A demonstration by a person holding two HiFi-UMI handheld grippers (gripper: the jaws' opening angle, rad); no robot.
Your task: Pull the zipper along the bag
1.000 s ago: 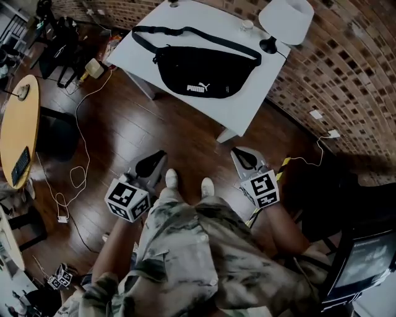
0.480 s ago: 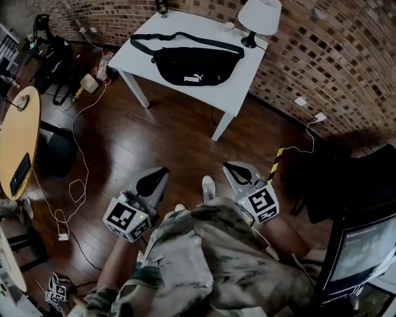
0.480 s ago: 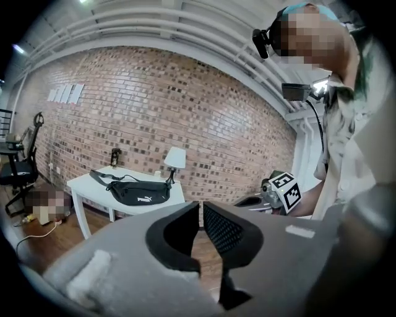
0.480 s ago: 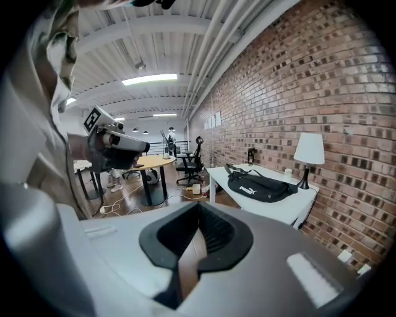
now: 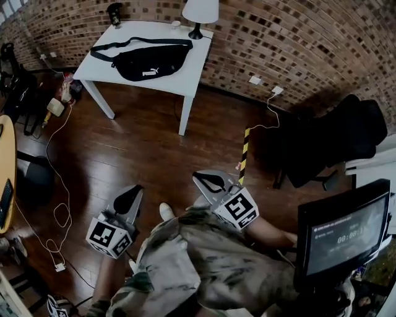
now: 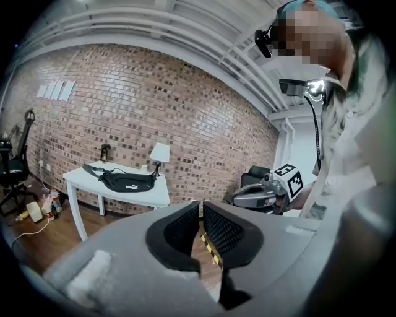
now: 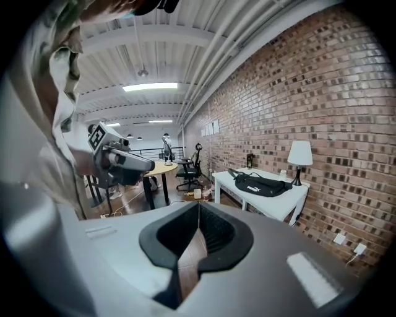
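A black waist bag (image 5: 148,62) with a white logo and a long strap lies on the white table (image 5: 185,77) by the brick wall, far from both grippers. It also shows small in the left gripper view (image 6: 129,181) and the right gripper view (image 7: 263,184). My left gripper (image 5: 133,192) hangs low by the person's leg; its jaws (image 6: 201,207) stand a narrow slit apart with nothing between them. My right gripper (image 5: 201,178) is held in front of the body, jaws (image 7: 198,207) touching at the tips, empty. The bag's zipper is too small to make out.
A white lamp (image 5: 199,11) and a dark bottle (image 5: 115,13) stand on the table. A black chair (image 5: 334,142) and a monitor (image 5: 340,232) are at the right, a round yellow table (image 5: 5,173) at the left. Cables (image 5: 59,213) and a black-yellow strip (image 5: 244,145) lie on the wooden floor.
The table with the bag has slid up and left in the head view and shrunk: the person has backed away from it. Both grippers stay low by the body.
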